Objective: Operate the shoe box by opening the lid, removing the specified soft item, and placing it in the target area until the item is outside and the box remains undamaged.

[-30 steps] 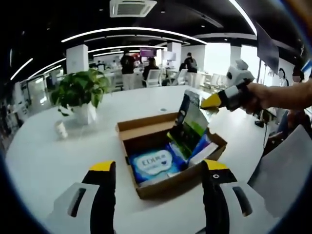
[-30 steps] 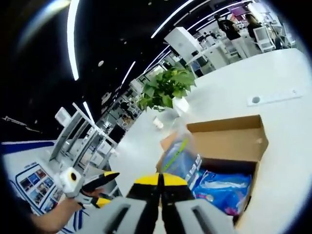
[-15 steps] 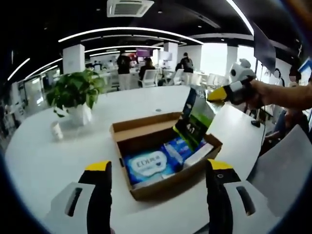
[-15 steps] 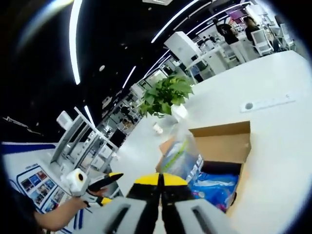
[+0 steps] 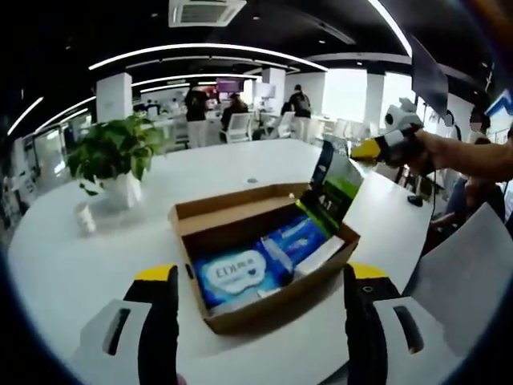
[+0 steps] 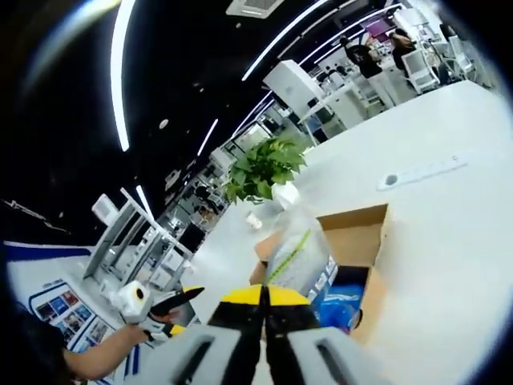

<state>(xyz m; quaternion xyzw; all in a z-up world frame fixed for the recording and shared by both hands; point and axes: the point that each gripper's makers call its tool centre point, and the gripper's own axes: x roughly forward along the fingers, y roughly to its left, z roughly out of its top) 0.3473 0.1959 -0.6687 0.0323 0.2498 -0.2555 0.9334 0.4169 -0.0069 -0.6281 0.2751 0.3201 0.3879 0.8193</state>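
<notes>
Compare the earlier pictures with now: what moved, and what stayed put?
The right gripper, shut on the green-and-blue soft packet, has lifted it higher, nearly clear of the open brown cardboard shoe box. The blue-and-white wipes pack stays inside, and the left gripper stays open in front of the box.

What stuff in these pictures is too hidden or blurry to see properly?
- Box bottom: left gripper view, covered by blue wipes pack.
- Small print on the green packet: too blurry.
- Packet's gripped edge: right gripper view, hidden behind the right gripper.
- Small item beside the plant: too small.
</notes>
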